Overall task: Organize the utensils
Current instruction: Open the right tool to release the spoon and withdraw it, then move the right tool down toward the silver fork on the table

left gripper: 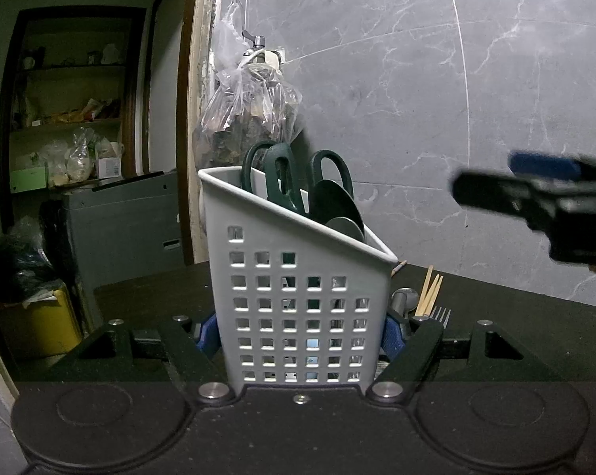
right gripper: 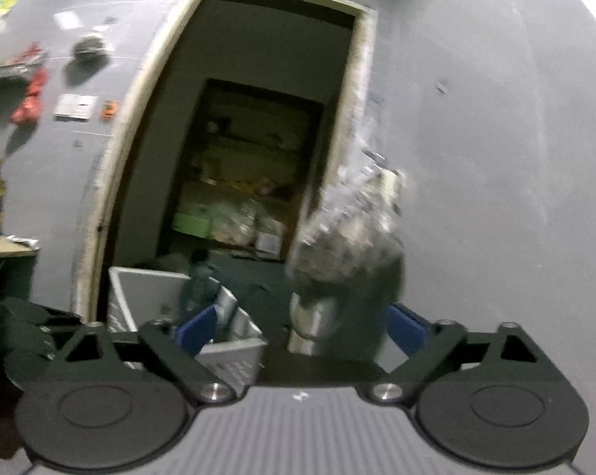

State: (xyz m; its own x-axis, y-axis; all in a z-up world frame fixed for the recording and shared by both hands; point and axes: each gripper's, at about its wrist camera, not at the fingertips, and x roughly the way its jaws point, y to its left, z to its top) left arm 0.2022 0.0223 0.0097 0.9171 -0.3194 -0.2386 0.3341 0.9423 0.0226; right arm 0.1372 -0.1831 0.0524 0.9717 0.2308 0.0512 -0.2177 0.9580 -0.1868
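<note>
My left tongs (left gripper: 299,334) pinch the white perforated plastic caddy (left gripper: 298,301) on the dark table (left gripper: 535,328); green-handled scissors (left gripper: 294,174) already stand inside. My right tongs (right gripper: 301,332) hang spread and empty. Wooden chopsticks (left gripper: 428,291) and a steel fork (left gripper: 440,314) remain behind it, so I judge us partway.

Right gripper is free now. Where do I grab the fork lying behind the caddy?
Only the fork tines show, right of the white caddy beside the chopsticks; its handle is hidden. Come down from above with the jaws across the neck behind the tines.
</note>
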